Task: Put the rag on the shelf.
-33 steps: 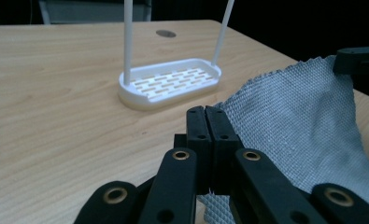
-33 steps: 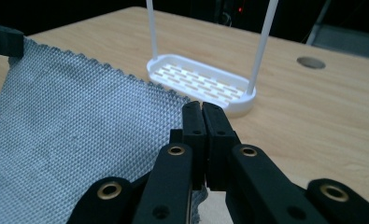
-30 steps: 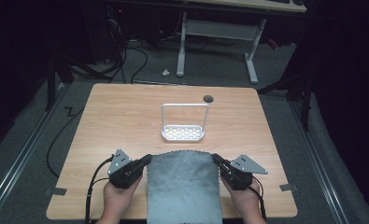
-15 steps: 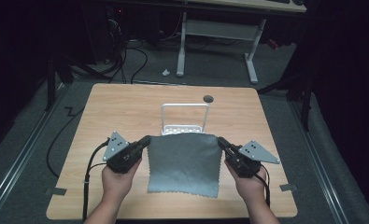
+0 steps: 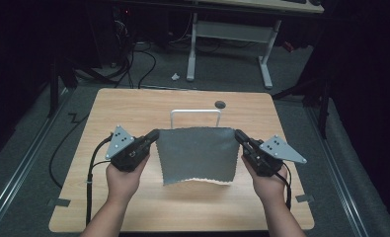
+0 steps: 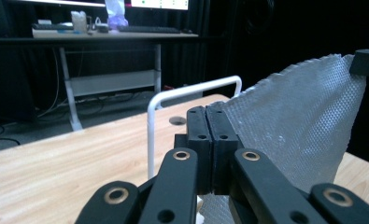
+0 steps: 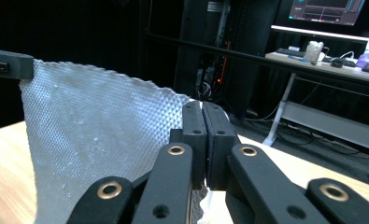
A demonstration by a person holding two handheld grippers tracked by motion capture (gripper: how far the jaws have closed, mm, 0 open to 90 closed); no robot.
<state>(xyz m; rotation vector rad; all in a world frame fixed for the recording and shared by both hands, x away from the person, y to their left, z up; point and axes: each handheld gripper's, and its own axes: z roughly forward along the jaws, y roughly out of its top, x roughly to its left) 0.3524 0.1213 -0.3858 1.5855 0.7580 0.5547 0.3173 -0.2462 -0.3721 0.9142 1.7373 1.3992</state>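
- Here, my left gripper (image 5: 154, 136) and right gripper (image 5: 238, 135) each pinch a top corner of the grey cloth (image 5: 197, 154).
- Cloth hangs taut between them, just before the white rack (image 5: 195, 112) (both hands equally near).

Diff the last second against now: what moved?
Both grippers, left gripper and right gripper, rose, lifting the grey cloth off the table; it was lying flat and now hangs between them by its top corners. No grip change: both stay shut on the cloth. The white rack stayed put.
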